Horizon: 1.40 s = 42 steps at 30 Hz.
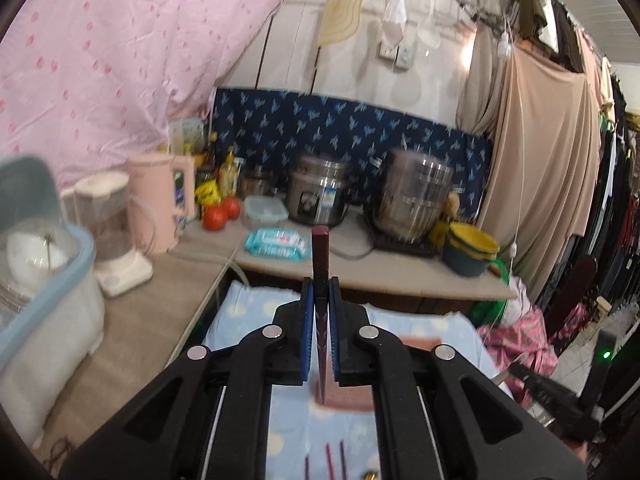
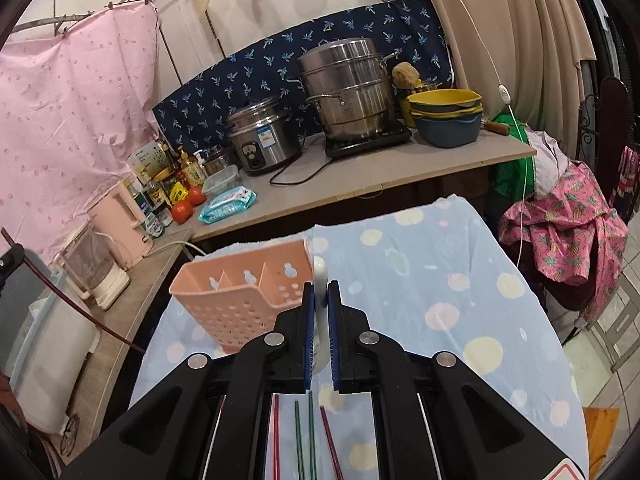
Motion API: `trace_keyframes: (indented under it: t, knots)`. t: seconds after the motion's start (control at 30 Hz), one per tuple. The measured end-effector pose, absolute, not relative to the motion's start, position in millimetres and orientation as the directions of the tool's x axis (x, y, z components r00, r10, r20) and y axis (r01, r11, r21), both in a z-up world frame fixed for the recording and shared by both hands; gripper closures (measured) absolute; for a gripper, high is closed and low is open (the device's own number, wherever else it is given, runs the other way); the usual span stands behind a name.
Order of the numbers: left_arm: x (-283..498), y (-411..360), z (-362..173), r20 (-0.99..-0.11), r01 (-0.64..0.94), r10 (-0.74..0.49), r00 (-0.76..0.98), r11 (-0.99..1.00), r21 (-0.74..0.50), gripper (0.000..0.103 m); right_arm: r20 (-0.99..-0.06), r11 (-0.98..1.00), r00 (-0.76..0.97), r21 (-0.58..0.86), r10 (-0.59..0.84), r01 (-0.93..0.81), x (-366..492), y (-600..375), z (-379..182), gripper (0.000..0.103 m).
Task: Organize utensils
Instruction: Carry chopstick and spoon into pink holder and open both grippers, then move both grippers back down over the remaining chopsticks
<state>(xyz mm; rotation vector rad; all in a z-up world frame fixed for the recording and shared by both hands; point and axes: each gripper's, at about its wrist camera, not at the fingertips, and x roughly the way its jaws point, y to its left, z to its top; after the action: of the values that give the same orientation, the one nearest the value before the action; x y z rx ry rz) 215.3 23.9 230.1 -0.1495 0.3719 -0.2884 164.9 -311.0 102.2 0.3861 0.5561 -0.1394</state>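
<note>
My left gripper (image 1: 321, 285) is shut on a dark red chopstick (image 1: 321, 252) that stands upright between the pads, held above the blue dotted cloth (image 1: 240, 312). The same chopstick shows at the far left of the right wrist view (image 2: 72, 304). My right gripper (image 2: 320, 286) is shut on a white spoon (image 2: 319, 280), just right of the pink perforated utensil holder (image 2: 240, 292) on the cloth. Red chopsticks (image 2: 276, 436) and green chopsticks (image 2: 298, 440) lie on the cloth under the right gripper. The holder appears blurred below the left gripper (image 1: 348, 396).
A counter (image 2: 360, 176) behind holds a rice cooker (image 2: 264, 136), steel steamer pot (image 2: 348, 92), stacked yellow and blue bowls (image 2: 446, 116), wipes (image 2: 226, 204), tomatoes (image 2: 182, 210). A pink kettle (image 1: 160, 196), blender (image 1: 116, 232) and dish bin (image 1: 48, 280) stand left.
</note>
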Motion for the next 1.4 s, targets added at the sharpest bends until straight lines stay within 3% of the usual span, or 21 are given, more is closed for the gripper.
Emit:
trace_keyframes:
  t: [0.23, 0.67, 0.8, 0.83, 0.87, 0.93, 1.4]
  knots:
    - [258.4, -12.1, 248.0, -0.278, 0.287, -0.335, 0.900, 0.937, -0.201, 0.096, -0.531, 0.921, 0.847, 0.324, -0.012, 0.217, 223.5, -309.8, 104.2, 0.097]
    - [312.0, -40.9, 171.1, -0.438, 0.265, -0.318, 0.841, 0.947, -0.179, 0.096, -0.617, 0.915, 0.786, 0.336, 0.033, 0.226, 272.8, -311.0, 53.4, 0.096]
    - [311.4, -38.2, 164.0, -0.440, 0.250, -0.305, 0.845, 0.952, -0.179, 0.095, -0.610, 0.920, 0.792, 0.317, 0.012, 0.230, 270.0, -307.0, 54.0, 0.093]
    - [310.1, -37.6, 164.4, -0.439, 0.244, -0.297, 0.848, 0.954, -0.175, 0.087, -0.607, 0.921, 0.795, 0.315, 0.011, 0.228, 268.4, -306.7, 55.5, 0.090]
    - [308.6, -37.0, 164.7, -0.440, 0.238, -0.290, 0.850, 0.956, -0.170, 0.073, -0.603, 0.921, 0.798, 0.318, 0.011, 0.227, 266.5, -306.9, 57.2, 0.088]
    - [303.4, -32.3, 165.3, -0.431, 0.217, -0.268, 0.861, 0.962, -0.165, 0.060, -0.591, 0.916, 0.807, 0.329, 0.010, 0.230, 258.7, -308.8, 62.4, 0.080]
    - [239.7, 11.1, 131.4, -0.512, 0.188, -0.240, 0.824, 0.970, -0.152, 0.059, -0.624, 0.931, 0.781, 0.279, -0.011, 0.237, 156.6, -301.8, 56.2, 0.074]
